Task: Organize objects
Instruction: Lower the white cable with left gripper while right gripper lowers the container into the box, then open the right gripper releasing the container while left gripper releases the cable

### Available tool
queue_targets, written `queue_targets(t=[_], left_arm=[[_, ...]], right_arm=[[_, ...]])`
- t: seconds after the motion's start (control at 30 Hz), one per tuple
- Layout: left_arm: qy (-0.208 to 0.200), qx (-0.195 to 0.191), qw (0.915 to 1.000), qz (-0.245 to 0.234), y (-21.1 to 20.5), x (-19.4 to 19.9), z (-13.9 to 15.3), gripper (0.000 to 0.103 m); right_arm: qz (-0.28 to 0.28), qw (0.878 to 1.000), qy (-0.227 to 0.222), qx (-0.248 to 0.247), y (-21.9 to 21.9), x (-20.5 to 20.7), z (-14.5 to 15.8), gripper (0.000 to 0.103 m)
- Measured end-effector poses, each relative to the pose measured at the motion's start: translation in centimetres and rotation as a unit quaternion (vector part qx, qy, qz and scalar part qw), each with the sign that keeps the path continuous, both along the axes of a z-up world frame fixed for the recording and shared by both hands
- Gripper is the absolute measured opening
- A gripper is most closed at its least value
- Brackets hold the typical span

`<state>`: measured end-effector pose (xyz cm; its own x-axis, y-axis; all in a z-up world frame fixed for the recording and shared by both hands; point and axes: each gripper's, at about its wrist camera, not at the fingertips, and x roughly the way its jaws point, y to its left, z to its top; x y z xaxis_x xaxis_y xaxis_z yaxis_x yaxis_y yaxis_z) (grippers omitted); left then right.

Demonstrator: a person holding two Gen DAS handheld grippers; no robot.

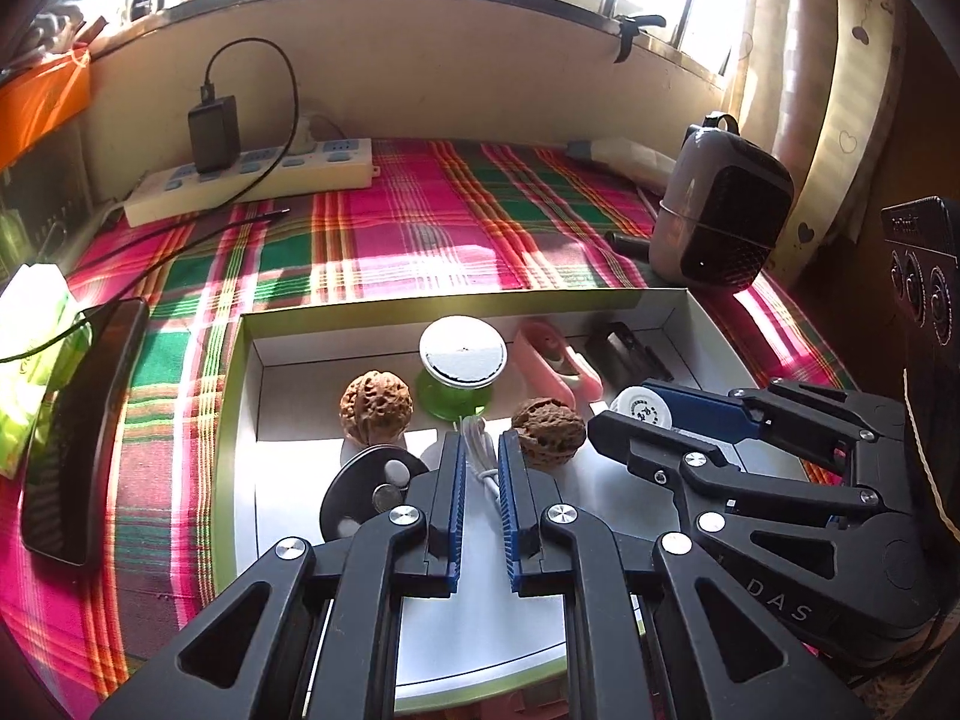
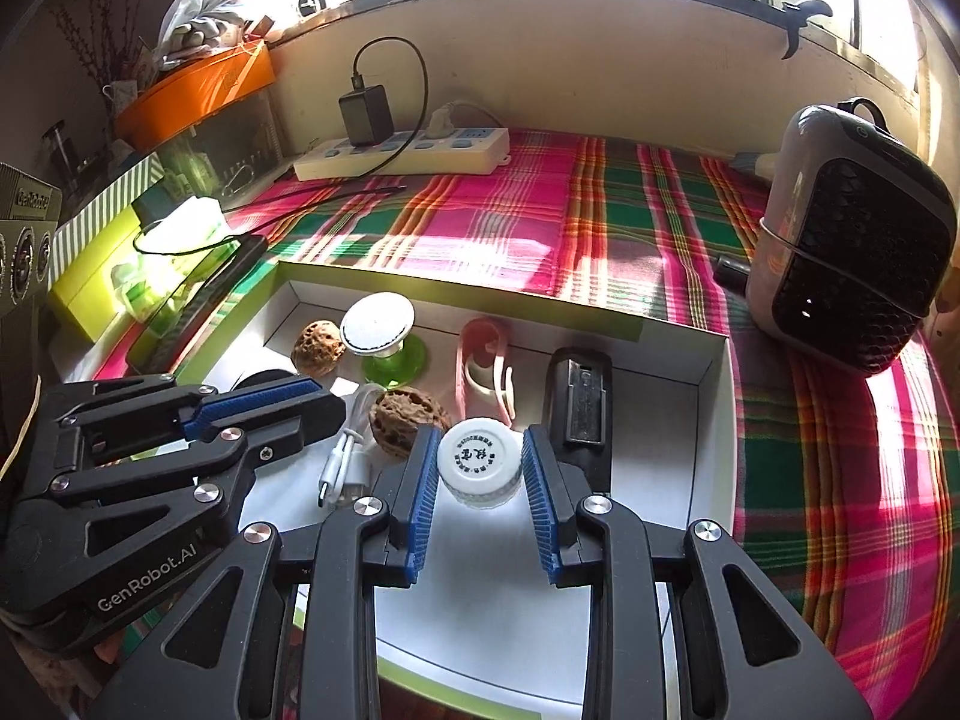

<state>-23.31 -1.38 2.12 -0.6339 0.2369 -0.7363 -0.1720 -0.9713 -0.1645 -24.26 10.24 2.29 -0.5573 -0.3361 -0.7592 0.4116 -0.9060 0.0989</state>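
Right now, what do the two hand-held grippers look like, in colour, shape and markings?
Both match. The left hand-held gripper and right hand-held gripper are matte black linkage frames with triangular cut-outs and round silver pivot bolts. Each finger carries a ribbed blue pad. White lettering reads "GenRobot.AI" on the left one's body, seen from the right wrist view. No cables or sleeves show.

Shallow white box (image 2: 714, 414), green-edged. White-capped jar (image 2: 478, 468) upright between right gripper's (image 2: 478, 483) fingers. 2 walnuts (image 1: 376, 408) (image 1: 548, 432) ahead of left gripper (image 1: 480, 480); white cable (image 1: 480, 450) runs between its fingers. Green-based disc stand (image 1: 459, 369) beyond.
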Motion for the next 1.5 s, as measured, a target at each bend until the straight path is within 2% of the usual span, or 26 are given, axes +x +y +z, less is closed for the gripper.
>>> queue_targets(t=[0.77,1.07,1.37,1.47,1.5], left_arm=[[-0.015,0.014,0.9998,0.003,-0.4,-0.3,-0.6,0.01],[-0.008,0.019,0.9998,0.003,-0.7,0.2,-0.1,0.021],[0.006,0.018,0.9998,0.007,-1.0,1.3,0.7,0.024],[0.011,0.017,0.9998,0.007,-1.1,1.8,0.9,0.024],[0.012,0.017,0.9998,0.006,-1.1,1.9,1.0,0.025]], right_arm=[[0.009,1.0,0.004,0.018,-0.7,-0.6,-0.6,0.03],[0.005,1.0,0.005,0.023,-0.8,-0.5,-0.6,0.03],[-0.002,1.0,0.006,0.021,-0.8,-0.2,-0.4,0.03],[-0.002,1.0,0.012,0.019,-0.8,0.2,-0.1,0.043],[-0.002,1.0,0.013,0.018,-0.8,0.4,0.0,0.043]])
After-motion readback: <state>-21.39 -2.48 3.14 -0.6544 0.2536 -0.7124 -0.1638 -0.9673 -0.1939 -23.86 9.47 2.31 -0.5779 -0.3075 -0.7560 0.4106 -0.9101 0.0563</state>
